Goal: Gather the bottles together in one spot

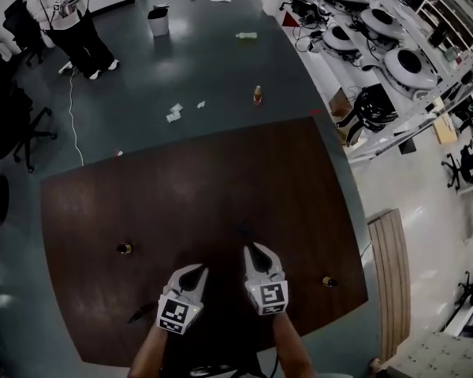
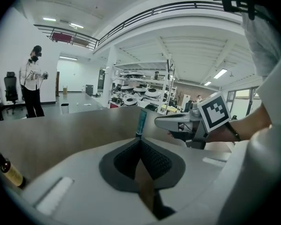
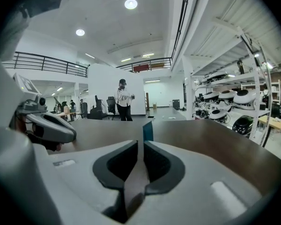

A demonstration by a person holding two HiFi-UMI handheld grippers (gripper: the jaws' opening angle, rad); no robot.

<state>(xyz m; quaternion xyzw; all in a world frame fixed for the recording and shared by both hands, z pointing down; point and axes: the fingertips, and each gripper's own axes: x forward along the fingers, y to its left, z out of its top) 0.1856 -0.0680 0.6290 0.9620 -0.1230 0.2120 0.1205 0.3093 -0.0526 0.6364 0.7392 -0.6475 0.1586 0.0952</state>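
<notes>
A slim blue bottle [image 1: 242,228] stands upright on the brown table [image 1: 197,179], just ahead of both grippers; it rises behind the jaw tips in the left gripper view [image 2: 141,121] and in the right gripper view [image 3: 147,131]. A small brown bottle [image 1: 124,249] stands at the table's left, seen also low in the left gripper view [image 2: 9,170]. Another small bottle [image 1: 328,281] stands near the right edge. My left gripper [image 1: 199,269] [image 2: 139,140] is shut and holds nothing. My right gripper [image 1: 255,247] [image 3: 141,142] shows only a thin slit between its pads, nothing in it.
On the floor beyond the table stand an orange bottle [image 1: 257,94], a green bottle [image 1: 246,35], a bin [image 1: 158,20] and a person [image 1: 71,14]. Office chairs [image 1: 16,116] are at left; a wooden bench [image 1: 392,278] and shelves of white machines [image 1: 378,30] at right.
</notes>
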